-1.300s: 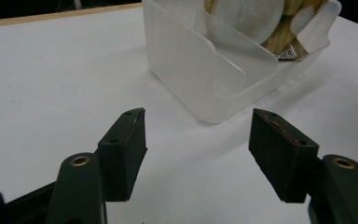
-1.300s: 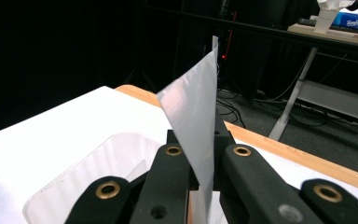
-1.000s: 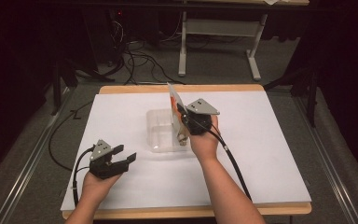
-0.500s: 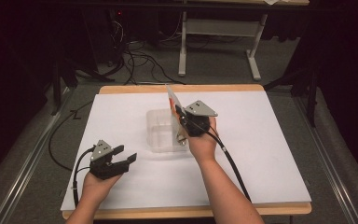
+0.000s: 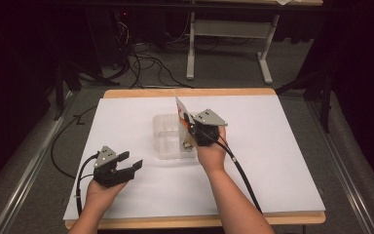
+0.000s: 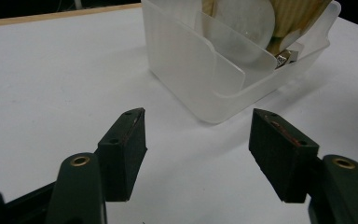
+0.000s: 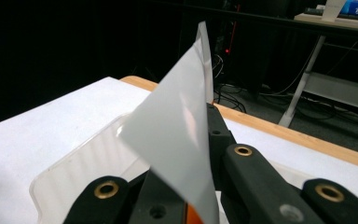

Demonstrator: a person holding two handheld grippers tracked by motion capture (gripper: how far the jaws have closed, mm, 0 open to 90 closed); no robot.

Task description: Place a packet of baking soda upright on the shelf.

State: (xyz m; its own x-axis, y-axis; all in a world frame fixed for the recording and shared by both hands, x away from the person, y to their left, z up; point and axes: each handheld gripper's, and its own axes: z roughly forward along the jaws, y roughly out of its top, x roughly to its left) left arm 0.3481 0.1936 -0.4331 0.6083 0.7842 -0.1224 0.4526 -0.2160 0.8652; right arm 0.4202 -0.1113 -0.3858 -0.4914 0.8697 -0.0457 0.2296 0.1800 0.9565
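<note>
A clear plastic bin (image 5: 161, 127) stands mid-table; in the left gripper view the bin (image 6: 182, 65) holds a light bulb (image 6: 244, 23) and ribbed cardboard (image 6: 293, 14). My right gripper (image 5: 191, 127) hovers over the bin's right side, shut on a thin white card (image 5: 180, 108) with orange print that sticks up and away. In the right gripper view the card (image 7: 179, 135) is pinched between the jaws of the right gripper (image 7: 200, 140). My left gripper (image 5: 130, 163) rests at the front left, open and holding nothing; the left gripper (image 6: 198, 149) points at the bin's near corner.
The white tabletop (image 5: 282, 161) has a wooden edge (image 5: 190, 92) at the far side. Beyond it are floor cables (image 5: 141, 63) and a metal table leg (image 5: 191, 53). A black cable (image 5: 241, 170) trails from the right gripper along the forearm.
The right gripper with the card has sunk slightly toward the bin. The left gripper has not moved.
</note>
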